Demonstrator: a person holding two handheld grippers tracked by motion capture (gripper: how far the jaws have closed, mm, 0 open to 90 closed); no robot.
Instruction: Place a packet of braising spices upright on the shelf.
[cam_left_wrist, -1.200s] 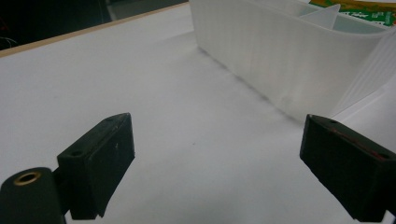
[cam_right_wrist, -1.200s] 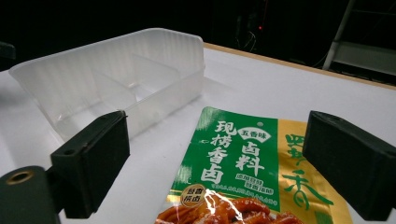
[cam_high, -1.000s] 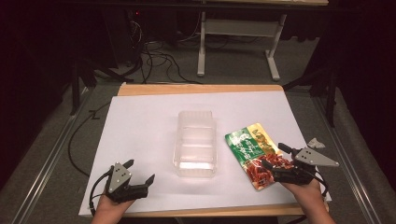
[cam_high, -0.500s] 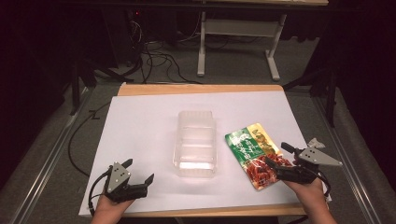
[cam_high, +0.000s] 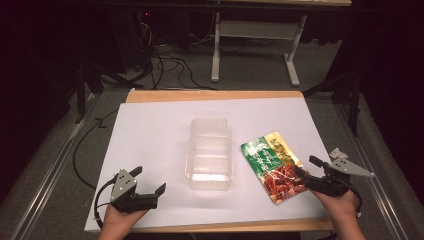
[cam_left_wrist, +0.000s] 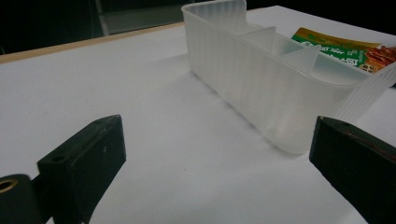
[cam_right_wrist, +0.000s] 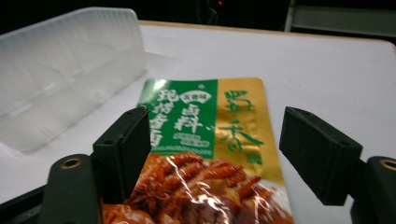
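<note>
Green and gold snack packet (cam_high: 272, 165) is lying flat on the white table cover (cam_high: 155, 135), just right of the clear plastic tray (cam_high: 209, 152). Right gripper (cam_high: 306, 169) sits at the packet's near end, jaws wide apart with the red part of the packet (cam_right_wrist: 205, 154) showing between them, not pinched. Left gripper (cam_high: 150, 181) is well off to the left near the front edge, jaws apart too, pointing toward the tray (cam_left_wrist: 280, 79) and holding nothing.

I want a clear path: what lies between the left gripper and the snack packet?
The clear plastic tray, seen in the high view, between left gripper and snack packet.
</note>
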